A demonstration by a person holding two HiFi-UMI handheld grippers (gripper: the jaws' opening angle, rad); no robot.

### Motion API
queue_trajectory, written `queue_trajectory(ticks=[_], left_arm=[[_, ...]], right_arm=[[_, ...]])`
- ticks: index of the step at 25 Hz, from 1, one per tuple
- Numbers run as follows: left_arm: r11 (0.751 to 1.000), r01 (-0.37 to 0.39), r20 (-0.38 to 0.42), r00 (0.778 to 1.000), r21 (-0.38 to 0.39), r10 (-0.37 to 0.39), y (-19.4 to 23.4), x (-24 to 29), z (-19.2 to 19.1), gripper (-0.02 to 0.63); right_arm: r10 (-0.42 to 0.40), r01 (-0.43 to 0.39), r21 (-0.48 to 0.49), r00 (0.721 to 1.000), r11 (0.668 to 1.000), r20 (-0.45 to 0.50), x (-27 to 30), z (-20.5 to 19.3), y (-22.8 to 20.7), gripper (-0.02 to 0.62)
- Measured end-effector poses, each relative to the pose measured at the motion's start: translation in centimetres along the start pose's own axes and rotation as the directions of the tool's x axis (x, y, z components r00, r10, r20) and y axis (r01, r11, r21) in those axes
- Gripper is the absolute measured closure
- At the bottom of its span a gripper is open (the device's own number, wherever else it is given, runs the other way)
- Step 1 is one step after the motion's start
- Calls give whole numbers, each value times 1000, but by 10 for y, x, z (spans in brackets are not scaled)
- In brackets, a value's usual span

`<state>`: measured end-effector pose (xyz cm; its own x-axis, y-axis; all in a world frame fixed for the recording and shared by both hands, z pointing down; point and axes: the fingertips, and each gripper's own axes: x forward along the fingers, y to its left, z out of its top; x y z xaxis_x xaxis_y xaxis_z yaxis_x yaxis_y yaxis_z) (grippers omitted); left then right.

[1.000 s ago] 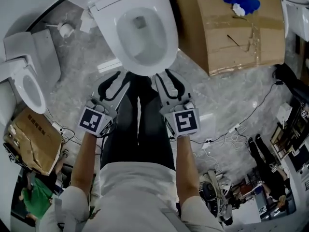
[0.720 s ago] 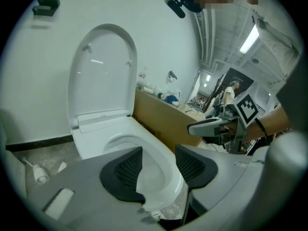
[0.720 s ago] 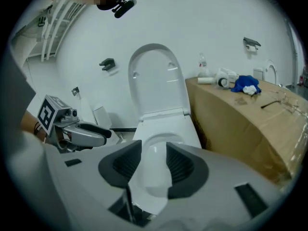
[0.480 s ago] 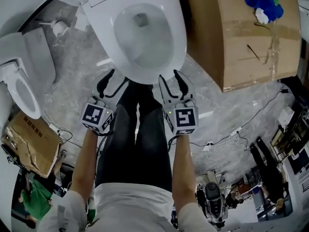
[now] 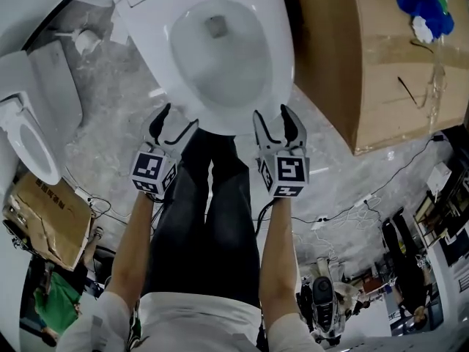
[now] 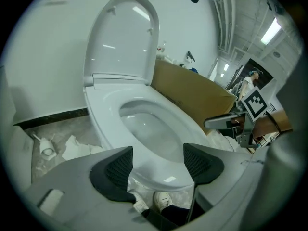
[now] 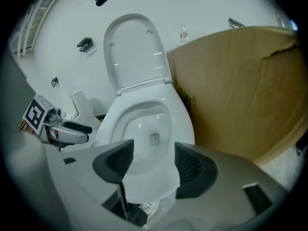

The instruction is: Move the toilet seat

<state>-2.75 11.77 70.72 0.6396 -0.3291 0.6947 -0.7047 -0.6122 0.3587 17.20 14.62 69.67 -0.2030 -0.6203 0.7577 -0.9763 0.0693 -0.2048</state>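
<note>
both hand-held grippers (image 5: 181, 116) (image 5: 272, 113) opening, now nearer toilet seat (image 5: 282, 53).

Grey marbled floor (image 5: 110, 116), white toilet (image 5: 278, 57), big cardboard box (image 5: 366, 64), loose cables (image 5: 357, 200)

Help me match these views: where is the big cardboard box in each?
Head view: box upper right, beside the toilet.
Left gripper view: box centre right, beyond the toilet.
Right gripper view: box fills the right side.
Shared landmark: the white toilet, left of the box everywhere.
</note>
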Motion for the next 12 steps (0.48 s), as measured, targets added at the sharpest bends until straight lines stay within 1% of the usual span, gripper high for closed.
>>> queue_trajectory(ticks=[3,4,7,8,9,11,12], left_arm=[[1000,-18,-16,1000,-16,17,7,8,-10,264],[1000,-22,-22,1000,-22,22,9,10,-13,257],[999,-36,-39,999,-40,35,13,13,-22,243],[998,-40,-45,998,-46,38,14,15,-24,230],[998,-43,-51,998,-51,40,15,17,-27,230],[997,-47,-61,997,-59,44,16,21,-31,216],[997,-48,-67,997,-64,44,17,22,-33,216]], right_arm=[[-20,20,1,1000,1000,-17,7,-8,-10,323],[-24,24,3,999,1000,-25,9,-11,-13,306],[-37,37,11,998,999,-46,13,-20,-19,297],[-40,41,13,998,999,-55,14,-23,-21,283],[-43,45,17,997,999,-65,15,-27,-23,270],[-51,53,26,995,998,-85,18,-35,-28,265],[-53,56,33,994,998,-94,20,-39,-29,253]])
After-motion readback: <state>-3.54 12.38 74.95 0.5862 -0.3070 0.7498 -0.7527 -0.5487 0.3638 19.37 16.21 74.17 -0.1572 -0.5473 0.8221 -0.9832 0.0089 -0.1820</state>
